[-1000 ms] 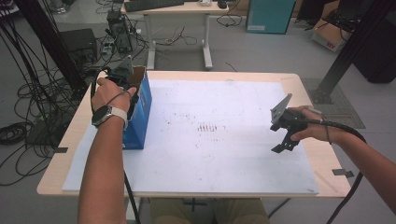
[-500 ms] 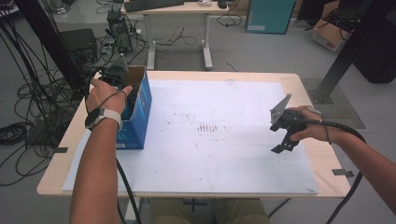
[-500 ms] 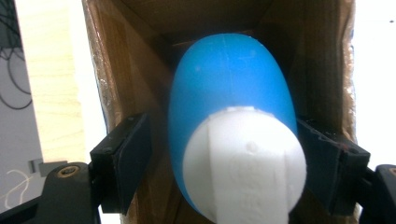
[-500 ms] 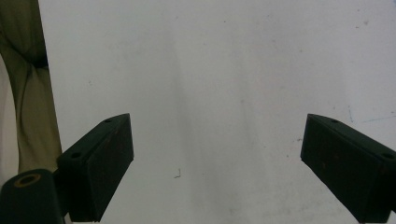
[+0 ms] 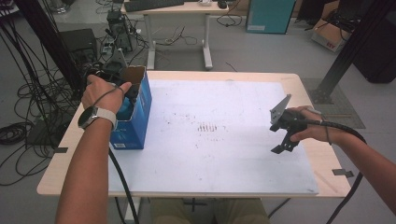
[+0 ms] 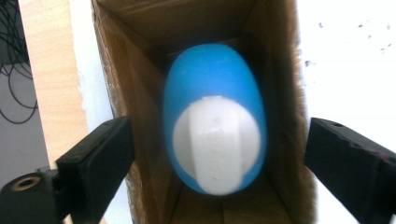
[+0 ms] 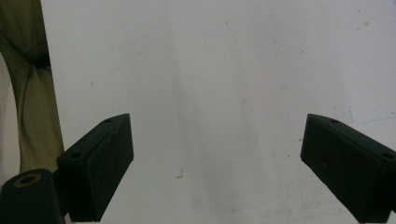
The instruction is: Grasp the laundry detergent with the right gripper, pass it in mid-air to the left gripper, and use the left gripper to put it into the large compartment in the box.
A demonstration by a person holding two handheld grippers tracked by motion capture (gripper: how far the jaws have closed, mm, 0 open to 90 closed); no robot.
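The left gripper [image 6: 217,154] has risen from low against the box [image 5: 135,114] at the left of the high view to above the box's open top, toward the upper left of the frame. Its jaws have just been opening and now stand wide at either side of the box mouth, touching nothing. The blue bottle [image 6: 215,123] rests free inside the box, white cap [image 6: 217,151] toward the camera.

The bottle [image 6: 214,135] stands inside the open cardboard box [image 5: 135,112]; the box sits at the table's [image 5: 187,182] left edge.
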